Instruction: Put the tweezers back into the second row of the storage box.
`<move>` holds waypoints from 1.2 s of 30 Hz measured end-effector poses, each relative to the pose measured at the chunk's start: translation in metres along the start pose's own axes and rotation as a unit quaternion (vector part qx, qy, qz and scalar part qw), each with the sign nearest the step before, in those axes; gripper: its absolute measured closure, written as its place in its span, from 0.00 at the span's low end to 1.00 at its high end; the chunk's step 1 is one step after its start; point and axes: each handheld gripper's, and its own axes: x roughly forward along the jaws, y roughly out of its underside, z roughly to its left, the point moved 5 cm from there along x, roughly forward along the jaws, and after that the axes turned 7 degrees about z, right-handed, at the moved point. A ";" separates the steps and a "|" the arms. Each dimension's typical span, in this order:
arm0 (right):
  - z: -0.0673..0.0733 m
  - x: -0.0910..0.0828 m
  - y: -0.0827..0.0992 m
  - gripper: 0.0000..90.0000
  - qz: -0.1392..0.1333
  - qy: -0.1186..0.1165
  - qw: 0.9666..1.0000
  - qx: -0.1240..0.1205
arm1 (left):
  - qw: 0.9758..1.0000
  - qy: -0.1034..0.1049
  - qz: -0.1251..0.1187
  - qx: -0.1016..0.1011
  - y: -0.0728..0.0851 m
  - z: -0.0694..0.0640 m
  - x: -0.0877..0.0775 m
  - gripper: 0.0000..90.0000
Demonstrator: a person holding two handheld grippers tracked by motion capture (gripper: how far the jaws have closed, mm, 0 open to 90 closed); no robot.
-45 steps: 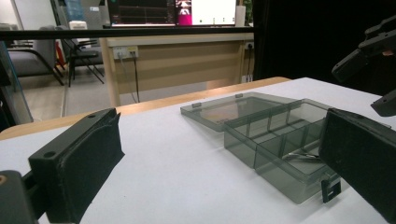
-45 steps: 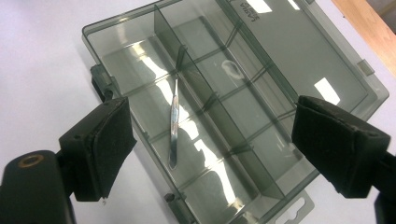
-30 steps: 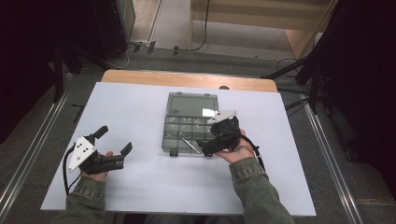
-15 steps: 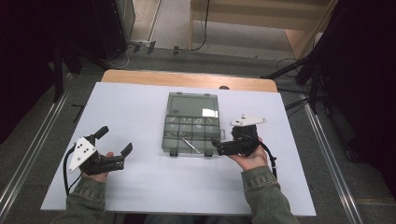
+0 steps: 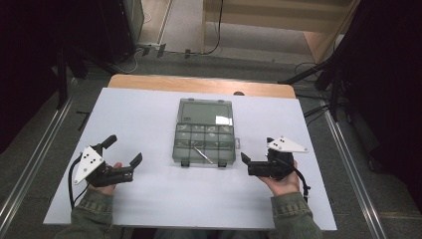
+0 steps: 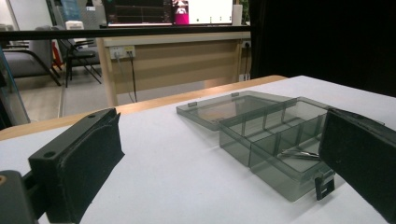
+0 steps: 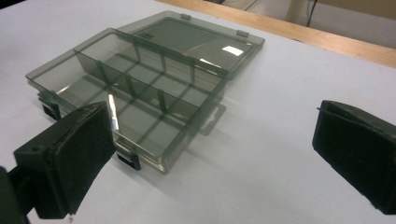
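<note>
The organizer box (image 5: 205, 138) is lying open at the table's (image 5: 149, 199) middle, lid flat toward the far edge, a thin metal piece (image 5: 204, 154) resting in a near compartment. Left tool (image 5: 122, 155) and right tool (image 5: 245, 158) are flanking it, both gaping wide, gripping nothing. Judged: between steps; next probably calls for reaching back to the box.

box (image 5: 205, 132) mid-table (image 5: 149, 114) (lid behind) — tongs flanking

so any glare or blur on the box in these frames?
High view: bright glare patch on the open lid, surroundings very dark. Right gripper view: window-like reflection on the lid, near jaws soft. Left gripper view: box fairly sharp, jaws blurred.
</note>
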 end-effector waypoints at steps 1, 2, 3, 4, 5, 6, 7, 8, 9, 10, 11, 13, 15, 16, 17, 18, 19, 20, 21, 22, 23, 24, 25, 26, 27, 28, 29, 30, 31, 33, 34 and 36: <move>-0.001 -0.001 0.002 0.00 -0.013 0.001 1.000 -0.002 | 1.000 0.000 0.000 0.000 0.000 0.000 0.000 0.00; -0.002 -0.002 0.005 0.00 -0.024 0.002 1.000 0.002 | 1.000 0.000 0.001 0.000 0.000 0.000 0.000 0.00; -0.003 -0.003 0.007 0.00 -0.022 0.004 1.000 0.005 | 1.000 0.000 0.001 0.000 0.000 0.000 0.000 0.00; -0.004 -0.003 0.009 0.00 -0.018 0.007 1.000 0.007 | 1.000 0.001 0.001 0.000 0.000 -0.001 0.000 0.00; -0.005 -0.004 0.011 0.00 -0.025 0.007 1.000 0.007 | 1.000 0.001 0.001 0.000 0.000 -0.001 0.001 0.00; -0.006 -0.004 0.012 0.00 -0.030 0.007 0.999 0.011 | 1.000 0.001 0.003 0.001 0.000 -0.001 0.001 0.00; -0.007 -0.005 0.013 0.00 -0.033 0.008 0.999 0.012 | 1.000 0.001 0.003 0.001 0.000 -0.001 0.001 0.00; -0.008 -0.006 0.014 0.00 -0.035 0.008 0.999 0.016 | 1.000 0.001 0.003 0.001 0.000 -0.001 0.001 0.00; -0.009 -0.006 0.015 0.00 -0.037 0.008 0.999 0.018 | 1.000 0.002 0.003 0.001 0.001 -0.001 0.001 0.00; -0.010 -0.007 0.017 0.00 -0.040 0.010 0.999 0.020 | 1.000 0.002 0.003 0.001 0.001 -0.002 0.001 0.00; -0.011 -0.007 0.018 0.00 -0.040 0.012 0.999 0.021 | 1.000 0.002 0.003 0.001 0.001 -0.002 0.001 0.00; -0.012 -0.008 0.019 0.00 -0.045 0.017 0.999 0.025 | 1.000 0.002 0.003 0.001 0.001 -0.002 0.001 0.00; -0.012 -0.010 0.021 0.00 -0.060 0.016 0.998 0.025 | 1.000 0.002 0.002 0.000 0.000 -0.002 0.001 0.00; -0.012 -0.011 0.023 0.00 -0.060 0.015 0.998 0.027 | 1.000 0.002 0.002 0.000 0.000 -0.002 0.001 0.00; -0.012 -0.010 0.025 0.00 -0.060 0.015 0.998 0.026 | 1.000 0.003 0.003 0.001 0.001 -0.002 0.001 0.00; -0.012 -0.010 0.028 0.00 -0.059 0.015 0.998 0.025 | 1.000 0.003 0.003 0.001 0.001 -0.002 0.001 0.00; -0.012 -0.010 0.031 0.00 -0.056 0.017 0.998 0.024 | 1.000 0.003 0.004 0.001 0.001 -0.002 0.001 0.00; -0.012 -0.009 0.033 0.00 -0.059 0.018 0.998 0.023 | 1.000 0.003 0.004 0.002 0.001 -0.002 0.001 0.00; -0.012 -0.009 0.036 0.00 -0.062 0.020 0.998 0.022 | 1.000 0.003 0.004 0.002 0.001 -0.002 0.001 0.00; -0.013 -0.008 0.042 0.00 -0.061 0.022 0.998 0.023 | 1.000 0.003 0.004 0.002 0.001 -0.002 0.001 0.00; -0.013 -0.008 0.045 0.00 -0.063 0.023 0.997 0.023 | 1.000 0.003 0.004 0.002 0.001 -0.002 0.001 0.00; -0.013 -0.007 0.048 0.00 -0.067 0.023 0.997 0.023 | 1.000 0.003 0.005 0.002 0.001 -0.002 0.001 0.00; -0.013 -0.007 0.048 0.00 -0.067 0.023 0.997 0.023 | 1.000 0.004 0.004 0.002 0.001 -0.002 0.002 0.00; -0.013 -0.005 0.054 0.00 -0.070 0.027 0.997 0.023 | 1.000 0.004 0.004 0.002 0.001 -0.002 0.002 0.00; -0.013 -0.005 0.054 0.00 -0.070 0.027 0.997 0.023 | 1.000 0.005 0.004 0.002 0.001 -0.002 0.001 0.00; -0.013 -0.004 0.060 0.00 -0.070 0.038 0.997 0.016 | 1.000 0.005 0.005 0.002 0.001 -0.003 0.001 0.00; -0.013 -0.004 0.060 0.00 -0.070 0.038 0.997 0.016 | 1.000 0.005 0.006 0.002 0.001 -0.003 0.001 0.00; -0.013 -0.005 0.062 0.00 -0.072 0.038 0.997 0.015 | 1.000 0.005 0.005 0.001 0.001 -0.003 0.001 0.00; -0.013 -0.006 0.063 0.00 -0.076 0.033 0.996 0.020 | 1.000 0.006 0.006 0.001 0.001 -0.004 0.001 0.00; -0.014 -0.007 0.063 0.00 -0.085 0.027 0.995 0.034 | 1.000 0.010 0.007 0.001 0.002 -0.005 0.002 0.00; -0.014 -0.008 0.063 0.00 -0.087 0.028 0.995 0.033 | 1.000 0.012 0.008 0.002 0.002 -0.006 0.002 0.00; -0.013 -0.008 0.062 0.00 -0.090 0.029 0.995 0.033 | 1.000 0.013 0.009 0.002 0.002 -0.006 0.002 0.00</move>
